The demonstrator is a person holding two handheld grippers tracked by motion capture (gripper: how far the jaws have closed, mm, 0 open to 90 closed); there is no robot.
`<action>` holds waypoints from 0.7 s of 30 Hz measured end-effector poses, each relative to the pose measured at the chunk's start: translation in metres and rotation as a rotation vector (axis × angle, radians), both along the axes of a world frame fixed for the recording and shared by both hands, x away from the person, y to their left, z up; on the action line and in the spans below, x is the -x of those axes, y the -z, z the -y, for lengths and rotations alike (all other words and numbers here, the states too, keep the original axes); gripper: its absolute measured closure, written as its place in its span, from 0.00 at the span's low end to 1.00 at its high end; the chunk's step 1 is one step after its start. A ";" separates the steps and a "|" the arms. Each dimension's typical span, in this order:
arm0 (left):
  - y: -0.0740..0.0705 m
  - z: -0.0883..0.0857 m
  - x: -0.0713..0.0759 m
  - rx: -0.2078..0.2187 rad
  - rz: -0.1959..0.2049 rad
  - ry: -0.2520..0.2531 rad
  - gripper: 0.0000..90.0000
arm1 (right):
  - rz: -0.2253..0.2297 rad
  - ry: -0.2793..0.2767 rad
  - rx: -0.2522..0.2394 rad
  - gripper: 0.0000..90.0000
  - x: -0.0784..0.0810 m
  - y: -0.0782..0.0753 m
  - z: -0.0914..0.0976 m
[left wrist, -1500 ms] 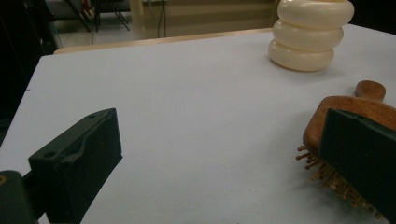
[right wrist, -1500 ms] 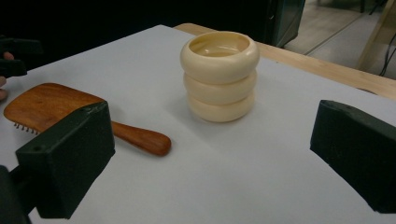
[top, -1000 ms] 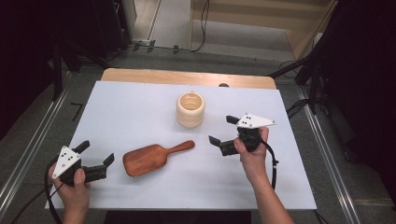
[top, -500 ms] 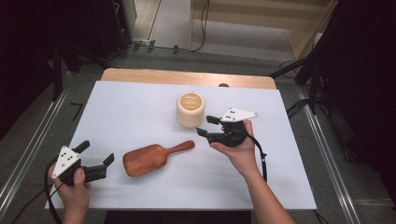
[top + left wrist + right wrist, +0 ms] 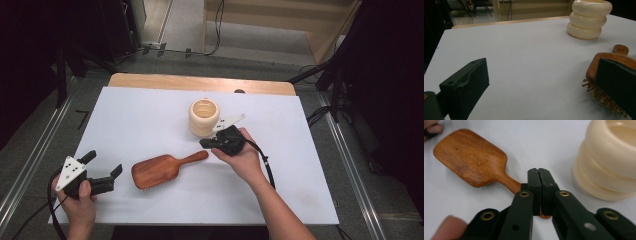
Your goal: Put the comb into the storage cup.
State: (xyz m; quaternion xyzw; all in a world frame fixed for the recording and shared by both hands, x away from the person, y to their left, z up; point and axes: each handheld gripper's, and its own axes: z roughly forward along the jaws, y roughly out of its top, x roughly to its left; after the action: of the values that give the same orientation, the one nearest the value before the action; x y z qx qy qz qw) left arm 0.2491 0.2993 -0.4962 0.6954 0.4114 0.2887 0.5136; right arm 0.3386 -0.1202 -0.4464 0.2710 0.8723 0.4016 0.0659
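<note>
Tabletop [image 5: 150,115] comes first for us: a white sheet spreads across the middle of the high view, with a strip of bare wood along its far edge. Just above the centre of that frame we see a cream ribbed pot [image 5: 203,116] standing upright with its mouth open; in the left gripper view it sits at the upper right, and in the right gripper view it takes the right edge.

Below and left of the pot, near the centre of the high view, lies a wooden hairbrush [image 5: 162,169], bristles down, its paddle toward the lower left and its handle pointing up and right.

In the high view we find the right gripper [image 5: 206,143] held in a hand just below the pot, at the handle's tip. In the right gripper view its fingers [image 5: 534,185] are pressed together with no gap that we can see; they stand over the handle's end, which shows beyond them and again as a sliver beneath. We cannot tell whether they actually clamp it.

At the lower left of the high view the left gripper [image 5: 103,169] rests in the other hand, beside the brush's paddle and apart from it. Its fingers [image 5: 466,85] are spread wide and hold nothing.
</note>
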 end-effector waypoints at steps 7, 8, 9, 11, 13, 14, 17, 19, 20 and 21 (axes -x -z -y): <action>0.000 -0.001 0.000 0.002 -0.003 0.001 0.00 | -0.027 -0.024 0.104 0.98 -0.015 0.019 -0.018; 0.000 -0.001 0.000 0.002 -0.004 0.001 0.00 | -0.027 -0.024 0.104 0.98 -0.015 0.019 -0.018; 0.000 -0.001 0.000 0.003 -0.003 0.003 0.00 | -0.039 -0.014 0.124 0.98 -0.018 0.023 -0.021; 0.000 -0.001 0.000 0.003 -0.004 0.003 0.00 | -0.044 -0.016 0.130 0.98 -0.019 0.025 -0.022; 0.000 0.000 0.000 0.003 -0.002 0.005 0.00 | -0.054 -0.012 0.154 0.98 -0.022 0.029 -0.027; 0.000 0.000 0.000 0.003 -0.002 0.005 0.00 | -0.054 -0.012 0.154 0.98 -0.022 0.029 -0.027; 0.000 0.000 0.000 0.002 -0.001 0.006 0.00 | -0.060 -0.017 0.173 0.98 -0.024 0.031 -0.032; 0.000 0.000 0.000 -0.002 -0.002 0.006 0.00 | -0.058 -0.017 0.178 0.98 -0.026 0.033 -0.035; 0.000 0.000 0.000 -0.002 -0.002 0.007 0.00 | -0.058 -0.014 0.186 0.98 -0.026 0.033 -0.037; 0.000 0.000 0.000 -0.001 -0.003 0.008 0.00 | -0.062 -0.011 0.188 0.98 -0.028 0.035 -0.038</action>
State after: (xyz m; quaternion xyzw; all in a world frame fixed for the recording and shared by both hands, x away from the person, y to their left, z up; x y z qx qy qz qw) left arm 0.2496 0.2989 -0.4960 0.6978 0.4094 0.2859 0.5136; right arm 0.3671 -0.0821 -0.4814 0.2710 0.9092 0.3099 0.0618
